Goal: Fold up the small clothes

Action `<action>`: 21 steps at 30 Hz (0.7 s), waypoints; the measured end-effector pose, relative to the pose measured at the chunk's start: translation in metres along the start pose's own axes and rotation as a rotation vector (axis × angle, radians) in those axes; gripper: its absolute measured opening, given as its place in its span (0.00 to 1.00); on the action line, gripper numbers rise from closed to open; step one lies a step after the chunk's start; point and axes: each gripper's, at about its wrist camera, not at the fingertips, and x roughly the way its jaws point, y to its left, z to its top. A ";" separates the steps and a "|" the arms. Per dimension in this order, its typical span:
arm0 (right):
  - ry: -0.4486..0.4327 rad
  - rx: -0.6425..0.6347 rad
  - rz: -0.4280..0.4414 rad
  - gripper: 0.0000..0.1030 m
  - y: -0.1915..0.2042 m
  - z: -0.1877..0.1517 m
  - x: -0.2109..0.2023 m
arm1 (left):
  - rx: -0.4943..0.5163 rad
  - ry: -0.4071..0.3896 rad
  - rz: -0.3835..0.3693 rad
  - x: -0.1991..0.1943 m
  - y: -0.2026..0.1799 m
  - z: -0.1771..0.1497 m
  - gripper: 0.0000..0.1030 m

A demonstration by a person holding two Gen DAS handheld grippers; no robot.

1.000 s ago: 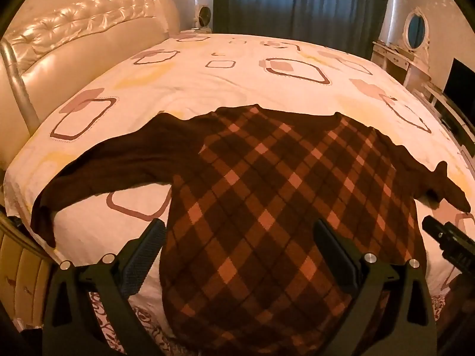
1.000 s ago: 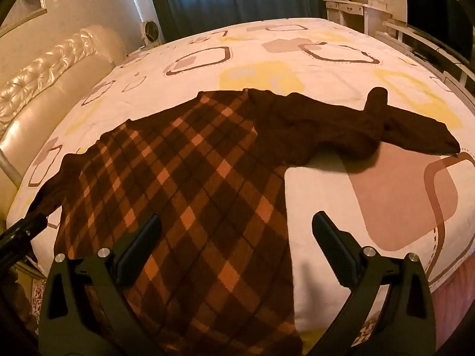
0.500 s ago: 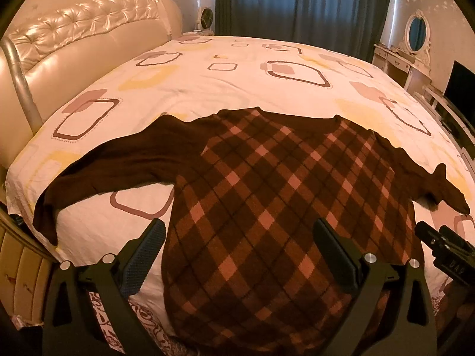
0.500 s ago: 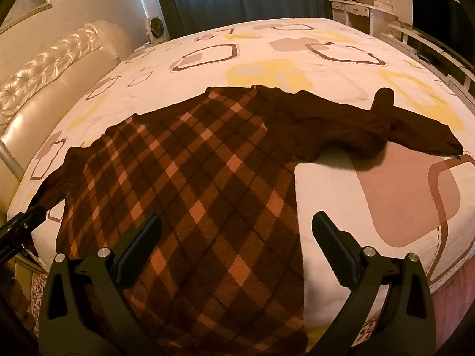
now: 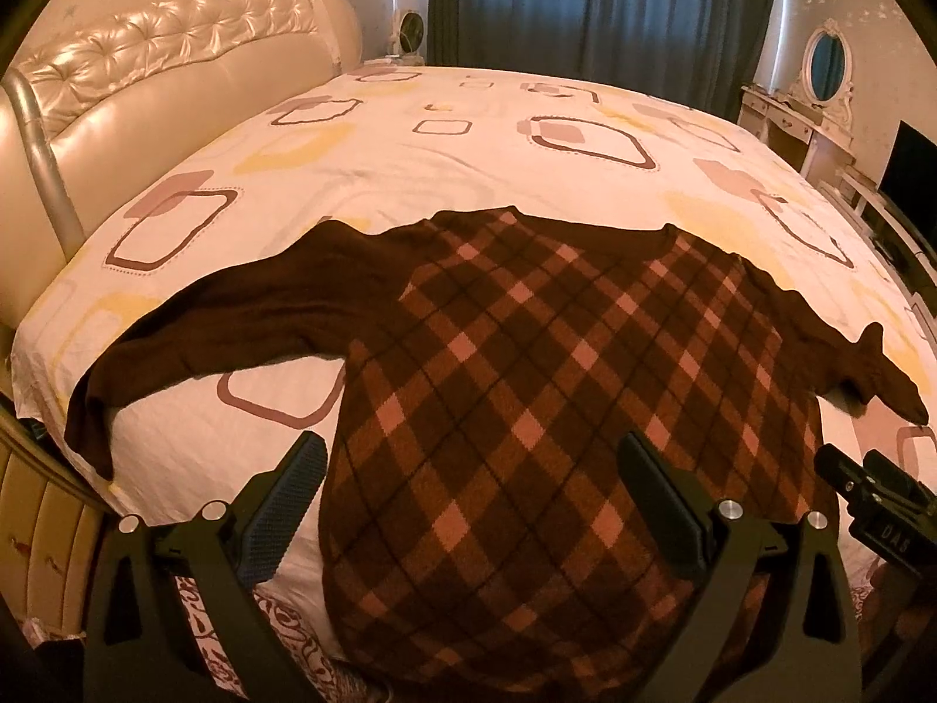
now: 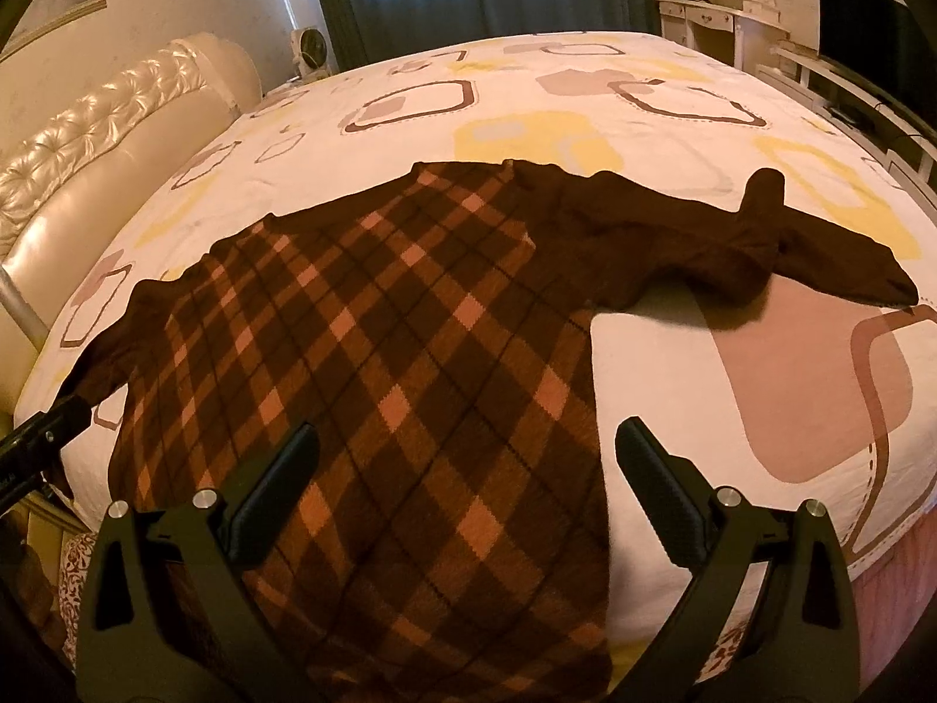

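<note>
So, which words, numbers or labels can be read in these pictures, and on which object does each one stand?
"DAS", uncertain: pale, blurred marks on the right gripper body, seen from the left wrist view.
No text on the argyle sweater, the bedsheet or the left gripper.

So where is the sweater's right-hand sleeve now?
In the right wrist view, the right sleeve lies on the bedsheet, stretching right from the plaid sweater.

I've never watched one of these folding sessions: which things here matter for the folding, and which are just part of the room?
For the job:
- plaid sweater, spread flat on the bed
- left tongs, open
- right tongs, open

Just there:
- padded headboard
- blue curtains
- dressing table with oval mirror
- small fan
</note>
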 end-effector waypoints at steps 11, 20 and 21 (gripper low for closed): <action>0.009 -0.006 0.006 0.98 0.002 -0.002 0.003 | -0.005 0.007 0.000 0.001 0.000 0.000 0.96; 0.011 -0.009 0.007 0.98 0.003 -0.004 0.004 | -0.007 0.010 0.006 0.002 0.001 -0.001 0.96; 0.011 -0.009 0.008 0.98 0.004 -0.005 0.004 | -0.006 0.010 0.006 0.002 0.000 -0.001 0.96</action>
